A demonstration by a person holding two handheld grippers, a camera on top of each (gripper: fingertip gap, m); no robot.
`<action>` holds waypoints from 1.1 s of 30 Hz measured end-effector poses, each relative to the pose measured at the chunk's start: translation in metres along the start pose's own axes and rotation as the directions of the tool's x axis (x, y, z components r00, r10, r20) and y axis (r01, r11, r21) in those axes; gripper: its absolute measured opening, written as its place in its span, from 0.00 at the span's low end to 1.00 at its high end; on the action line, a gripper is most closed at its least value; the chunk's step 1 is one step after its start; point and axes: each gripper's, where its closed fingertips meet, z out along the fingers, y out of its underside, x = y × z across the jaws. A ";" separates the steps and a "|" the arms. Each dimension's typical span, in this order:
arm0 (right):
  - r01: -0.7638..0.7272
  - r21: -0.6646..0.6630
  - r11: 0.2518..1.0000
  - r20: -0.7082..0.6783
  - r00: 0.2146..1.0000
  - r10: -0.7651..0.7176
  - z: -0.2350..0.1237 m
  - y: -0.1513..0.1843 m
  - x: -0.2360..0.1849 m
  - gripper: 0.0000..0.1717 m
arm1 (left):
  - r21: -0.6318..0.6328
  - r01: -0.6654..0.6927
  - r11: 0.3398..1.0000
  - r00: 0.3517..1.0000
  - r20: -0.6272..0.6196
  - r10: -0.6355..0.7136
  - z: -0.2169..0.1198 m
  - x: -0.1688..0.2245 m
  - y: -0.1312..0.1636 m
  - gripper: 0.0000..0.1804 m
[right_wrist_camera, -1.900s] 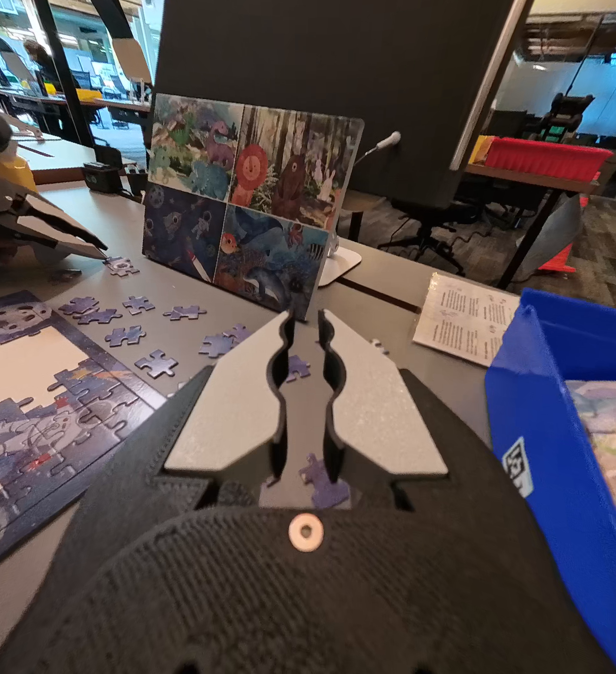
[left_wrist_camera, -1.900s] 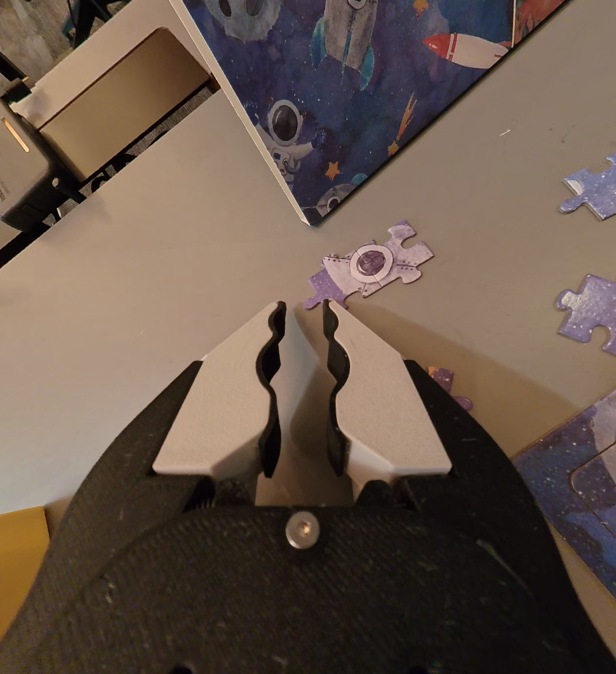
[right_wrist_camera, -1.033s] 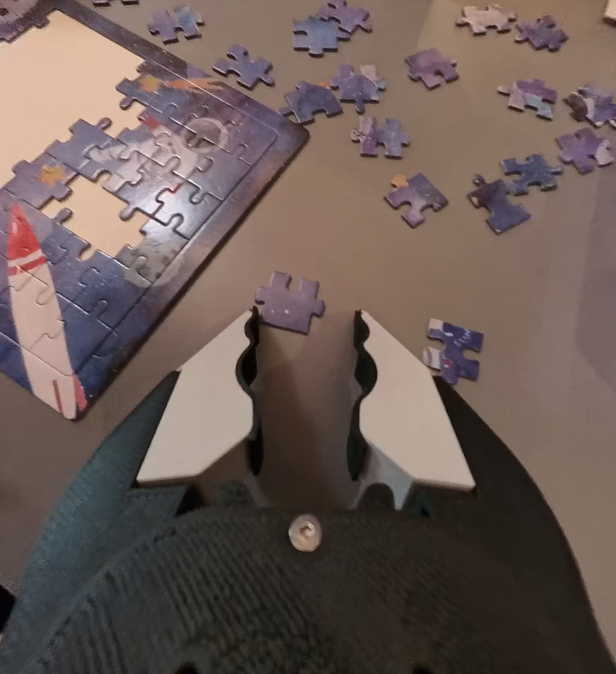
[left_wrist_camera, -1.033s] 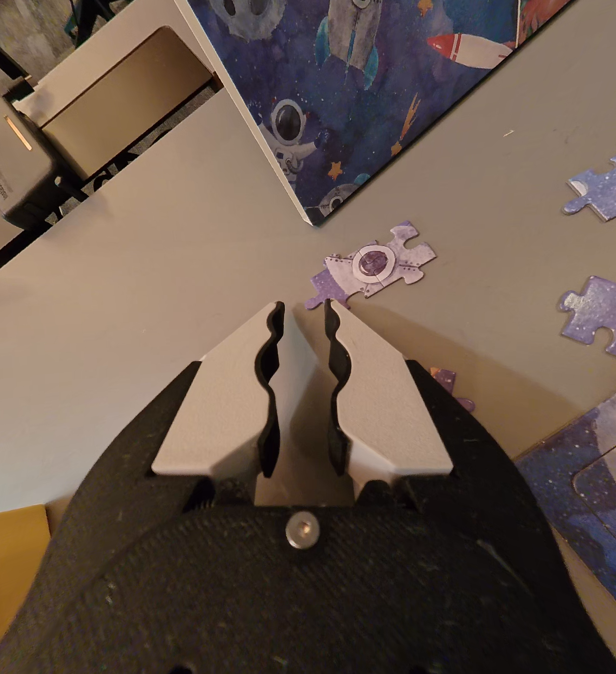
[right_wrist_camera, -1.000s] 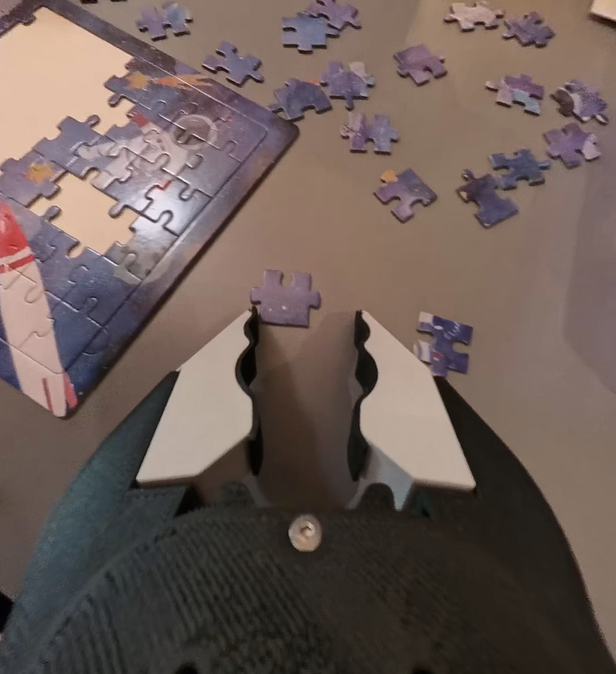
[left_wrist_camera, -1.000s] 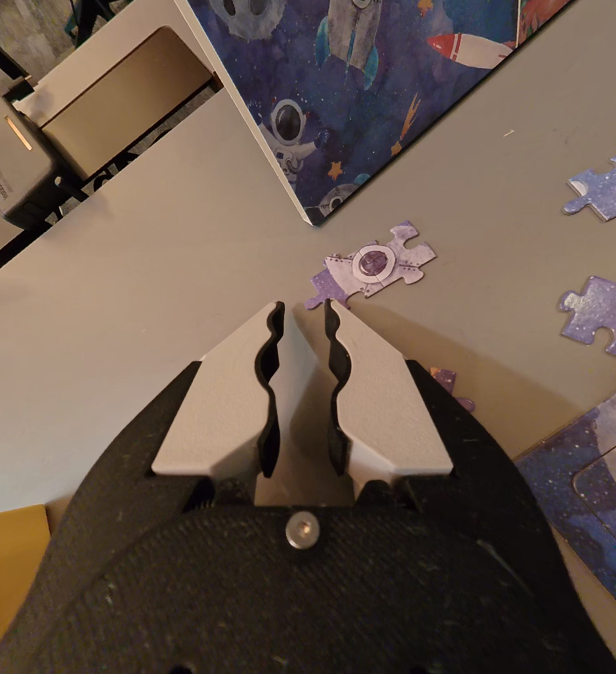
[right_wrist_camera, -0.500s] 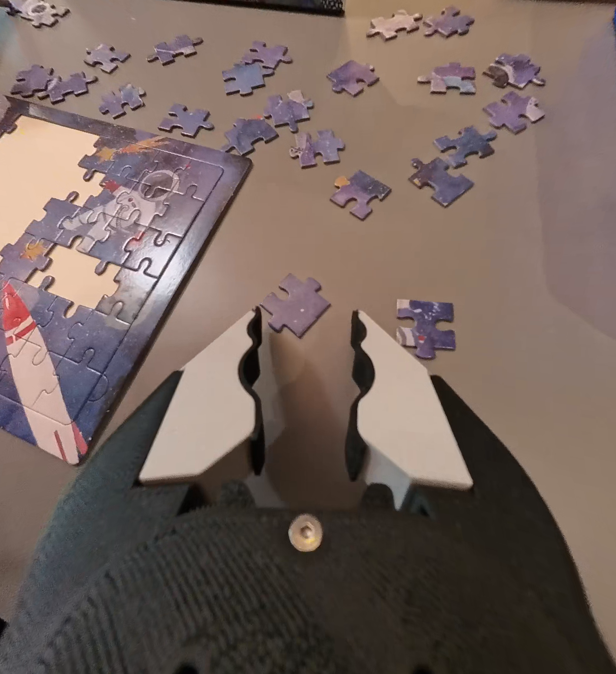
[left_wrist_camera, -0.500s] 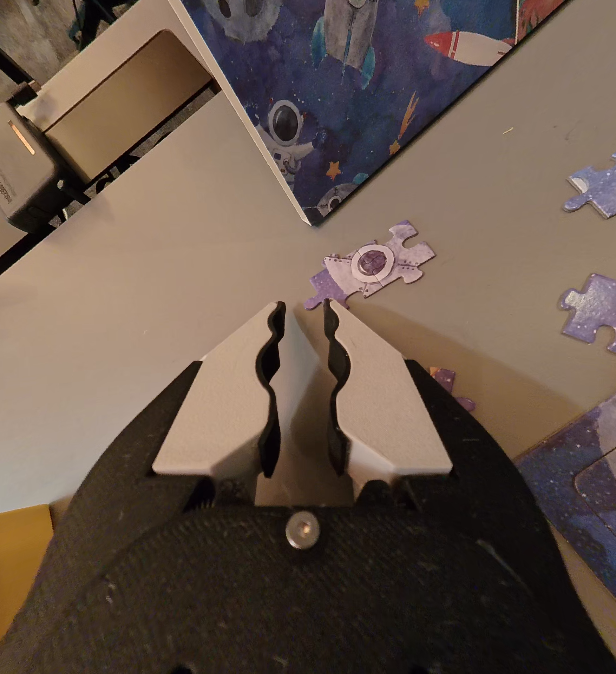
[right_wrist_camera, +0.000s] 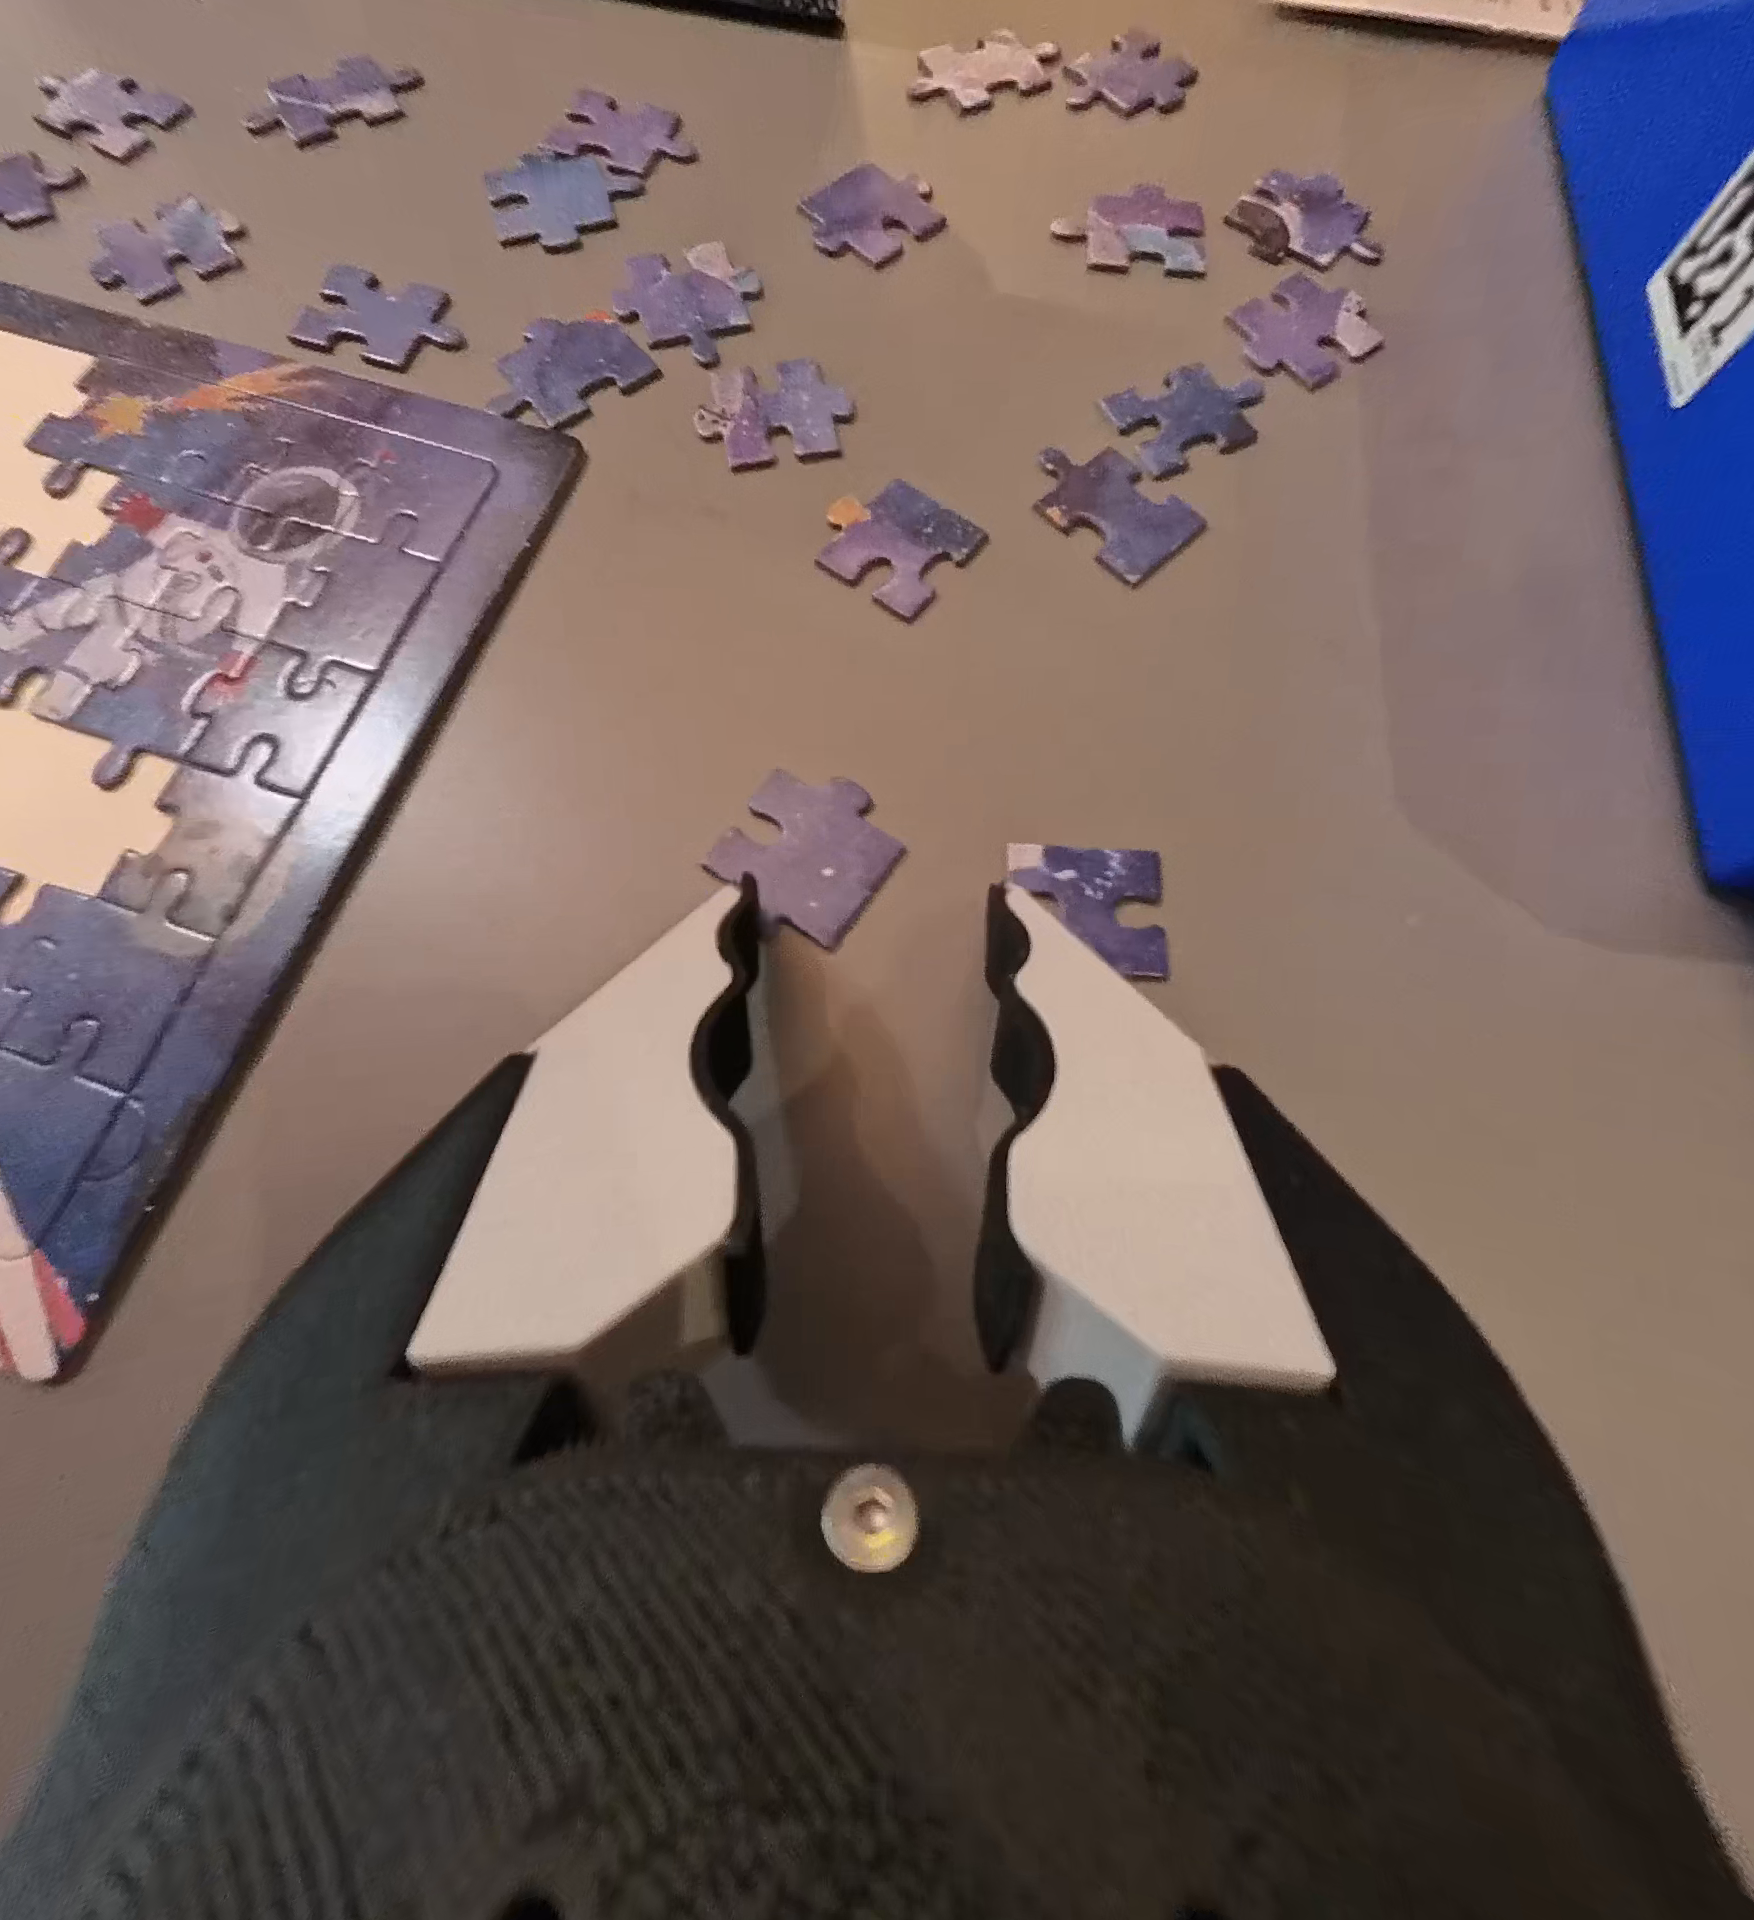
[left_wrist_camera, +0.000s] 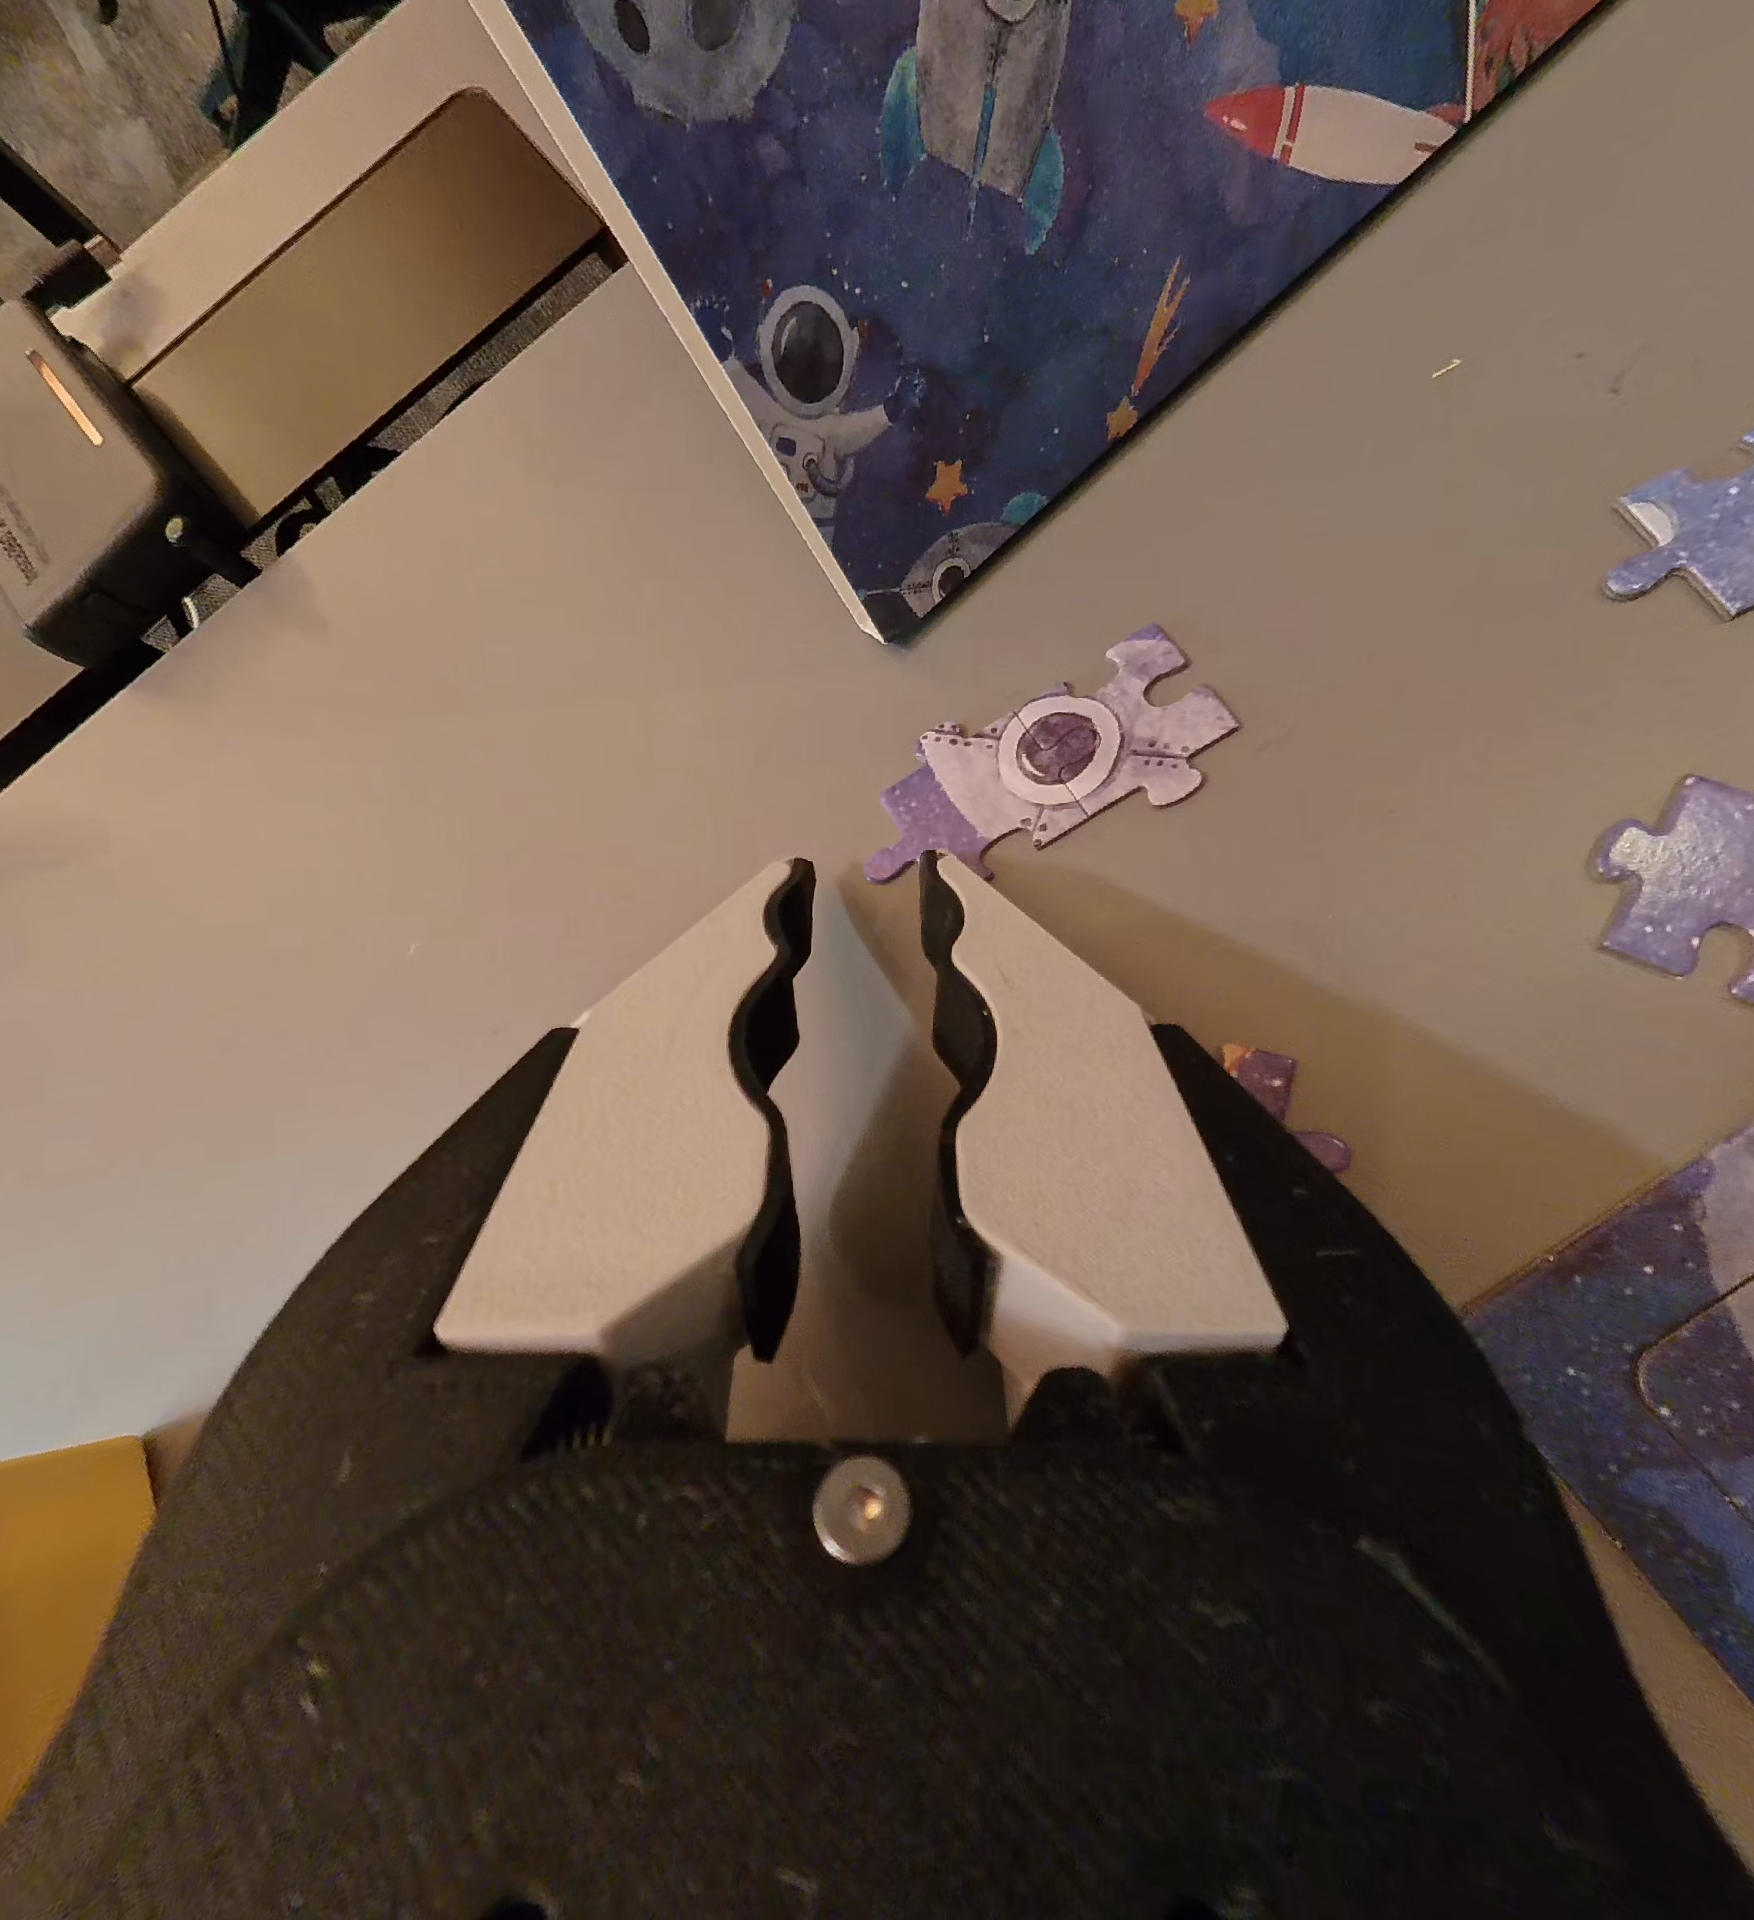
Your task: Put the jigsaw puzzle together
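The puzzle board [right_wrist_camera: 260, 665] is being taken as the landmark; it is lying flat on the grey table [right_wrist_camera: 1268, 1039] and is only partly filled, with bare cream gaps among the fitted pieces. Just beside its near right corner, the right gripper [right_wrist_camera: 868, 894] is being held low over the table with its jaws set wide and nothing gripped. A purple piece [right_wrist_camera: 811, 852] is being seen at its left fingertip, and a darker blue piece [right_wrist_camera: 1112, 914] at its right fingertip; neither is being pressed. Farther from the board, many loose pieces [right_wrist_camera: 904, 540] are being spread, and a blue bin [right_wrist_camera: 1735, 520] is being seen beyond them.

The left gripper [left_wrist_camera: 857, 873] is being held with a narrow gap, bare. A joined pair of pieces [left_wrist_camera: 1049, 758] is lying just ahead of it, near an upright picture panel [left_wrist_camera: 956, 260].
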 end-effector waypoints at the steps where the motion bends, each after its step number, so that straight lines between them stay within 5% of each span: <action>1: -0.007 0.003 1.000 0.014 1.000 0.007 0.000 -0.001 -0.003 0.25 | 0.000 0.000 1.000 1.000 0.000 0.000 0.000 0.000 0.000 0.12; 22: -0.019 -0.034 0.999 0.077 0.997 0.022 0.001 0.005 -0.027 0.26 | 0.000 -0.013 1.000 1.000 0.005 0.013 0.000 0.001 0.000 0.11; 33: 0.113 0.011 0.993 0.091 0.989 -0.114 -0.003 -0.004 -0.041 0.22 | 0.001 -0.019 1.000 1.000 0.010 0.019 0.000 0.001 0.000 0.11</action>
